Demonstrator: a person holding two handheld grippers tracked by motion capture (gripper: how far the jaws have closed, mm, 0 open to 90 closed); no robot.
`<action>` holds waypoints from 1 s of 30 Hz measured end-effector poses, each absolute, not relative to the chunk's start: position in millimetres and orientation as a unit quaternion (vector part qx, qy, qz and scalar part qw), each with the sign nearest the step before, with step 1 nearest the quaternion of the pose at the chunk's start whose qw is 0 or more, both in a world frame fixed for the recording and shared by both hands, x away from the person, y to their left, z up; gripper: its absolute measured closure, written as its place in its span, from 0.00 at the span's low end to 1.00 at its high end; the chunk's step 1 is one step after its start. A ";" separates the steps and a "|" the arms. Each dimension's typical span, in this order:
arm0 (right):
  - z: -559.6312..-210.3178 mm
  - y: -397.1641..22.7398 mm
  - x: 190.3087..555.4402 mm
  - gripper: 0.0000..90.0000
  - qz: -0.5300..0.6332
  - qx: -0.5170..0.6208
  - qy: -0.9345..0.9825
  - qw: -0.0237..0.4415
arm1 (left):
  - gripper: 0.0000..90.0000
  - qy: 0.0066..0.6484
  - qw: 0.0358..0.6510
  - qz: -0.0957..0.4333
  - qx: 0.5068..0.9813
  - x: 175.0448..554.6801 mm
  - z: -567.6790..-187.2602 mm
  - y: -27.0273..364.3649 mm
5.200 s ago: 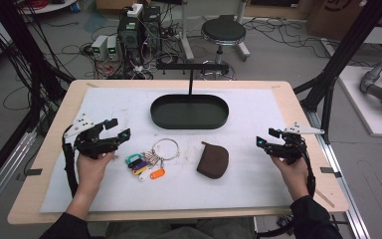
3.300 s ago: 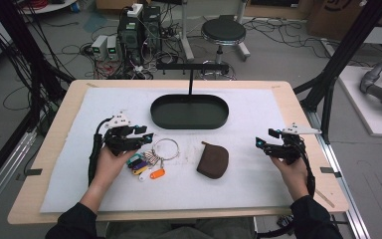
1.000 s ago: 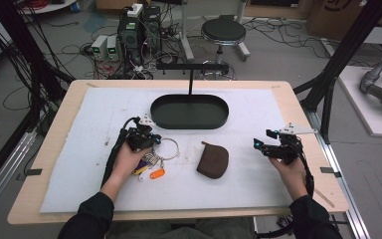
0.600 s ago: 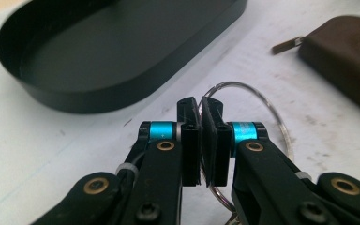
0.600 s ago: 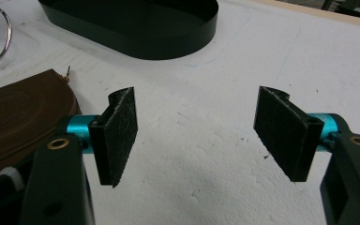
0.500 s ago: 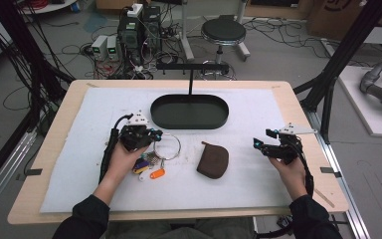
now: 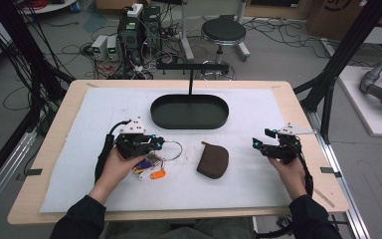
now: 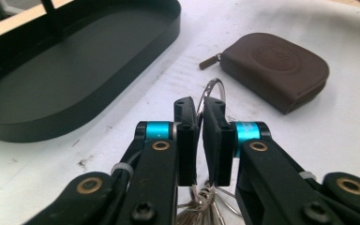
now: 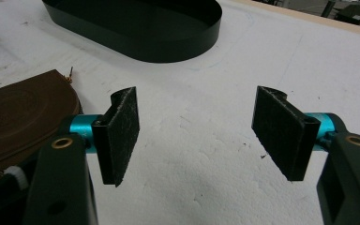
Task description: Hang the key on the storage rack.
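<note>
Left gripper [image 8: 199, 136] nearly closed, pinching the metal ring [image 8: 212, 91] of the keys [image 7: 149, 167], jaws just easing a touch. Bunch dangling low over the white mat [image 7: 258, 107], between tray [image 7: 189, 110] and pouch [image 7: 213, 162]. Probably light, loose, jingly, slippery; best gripped at the ring. Right gripper [image 9: 197, 129] wide open, empty.
</note>
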State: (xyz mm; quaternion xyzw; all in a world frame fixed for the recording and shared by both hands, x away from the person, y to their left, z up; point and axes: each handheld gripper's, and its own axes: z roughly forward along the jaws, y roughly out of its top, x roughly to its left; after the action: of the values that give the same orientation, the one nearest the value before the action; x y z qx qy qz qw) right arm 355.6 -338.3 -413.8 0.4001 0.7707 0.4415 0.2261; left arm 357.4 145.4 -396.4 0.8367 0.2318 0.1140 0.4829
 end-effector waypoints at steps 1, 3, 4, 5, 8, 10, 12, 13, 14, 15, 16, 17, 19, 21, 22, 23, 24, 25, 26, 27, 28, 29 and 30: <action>-413.8 -338.3 355.6 0.36 0.441 0.400 0.771 0.226 | 0.91 0.232 0.480 0.115 0.838 357.5 -397.1 144.7; -413.9 -338.4 355.9 0.36 0.441 0.400 0.771 0.225 | 0.89 0.227 0.476 0.110 0.842 358.4 -399.4 143.3; -413.9 -338.4 355.9 0.36 0.441 0.400 0.771 0.225 | 0.89 0.227 0.476 0.110 0.842 358.4 -399.4 143.3; -414.1 -338.7 356.0 0.36 0.441 0.400 0.771 0.225 | 0.89 0.227 0.474 0.108 0.844 359.1 -400.0 143.3; -414.1 -339.4 356.1 0.36 0.441 0.402 0.771 0.223 | 0.89 0.225 0.468 0.103 0.848 360.6 -402.0 143.7; -414.1 -339.9 356.2 0.36 0.442 0.402 0.771 0.222 | 0.90 0.223 0.465 0.099 0.851 361.4 -402.6 144.3; -414.1 -339.9 356.2 0.36 0.442 0.402 0.771 0.222 | 0.92 0.223 0.468 0.096 0.849 361.9 -403.1 144.9; -414.0 -339.9 356.1 0.36 0.442 0.402 0.771 0.221 | 0.93 0.225 0.469 0.093 0.849 362.2 -403.5 145.5; -414.1 -340.0 356.3 0.36 0.442 0.402 0.771 0.222 | 0.95 0.226 0.467 0.091 0.850 362.6 -403.3 146.5; -414.1 -339.7 356.2 0.36 0.442 0.402 0.771 0.221 | 0.95 0.226 0.469 0.088 0.849 363.0 -403.6 147.0; -414.1 -339.8 356.2 0.36 0.442 0.402 0.771 0.221 | 0.96 0.227 0.468 0.087 0.850 363.0 -403.5 147.5; -414.2 -339.7 356.3 0.36 0.442 0.402 0.771 0.221 | 0.96 0.226 0.468 0.086 0.850 362.8 -403.3 147.7; -414.2 -339.5 356.3 0.36 0.442 0.402 0.771 0.221 | 0.96 0.224 0.474 0.082 0.847 362.5 -402.7 147.5; -414.2 -339.6 356.4 0.36 0.442 0.403 0.771 0.221 | 0.96 0.224 0.481 0.085 0.843 361.5 -400.5 148.7; -414.2 -339.6 356.4 0.36 0.442 0.403 0.771 0.221 | 0.96 0.224 0.481 0.085 0.843 361.5 -400.5 148.7; -414.2 -339.6 356.5 0.36 0.442 0.403 0.771 0.221 | 0.96 0.224 0.485 0.085 0.841 361.3 -399.2 149.7; -414.2 -339.6 356.5 0.36 0.442 0.403 0.770 0.221 | 0.96 0.226 0.490 0.084 0.838 360.8 -397.3 150.9; -414.3 -339.6 356.7 0.36 0.443 0.403 0.770 0.220 | 0.96 0.226 0.492 0.088 0.836 360.6 -395.7 151.8; -414.3 -339.6 356.7 0.36 0.443 0.403 0.770 0.220 | 0.96 0.225 0.496 0.091 0.834 360.4 -393.3 153.0; -414.4 -339.7 357.0 0.36 0.442 0.403 0.770 0.221 | 0.96 0.227 0.502 0.094 0.829 360.1 -391.0 154.1; -414.5 -339.7 357.2 0.36 0.442 0.403 0.770 0.222 | 0.96 0.227 0.506 0.094 0.827 359.9 -388.7 155.6; -414.7 -339.5 357.5 0.36 0.443 0.403 0.770 0.222 | 0.96 0.227 0.509 0.098 0.824 360.0 -386.3 156.8; -414.7 -339.5 357.5 0.36 0.443 0.403 0.770 0.222 | 0.96 0.227 0.511 0.098 0.823 360.2 -384.0 157.8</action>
State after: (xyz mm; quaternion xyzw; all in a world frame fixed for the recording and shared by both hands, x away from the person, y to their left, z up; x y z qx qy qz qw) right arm 357.5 -339.5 -414.7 0.4026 0.7699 0.4426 0.2220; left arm 360.2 157.8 -384.0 0.8232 0.2269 0.0978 0.5112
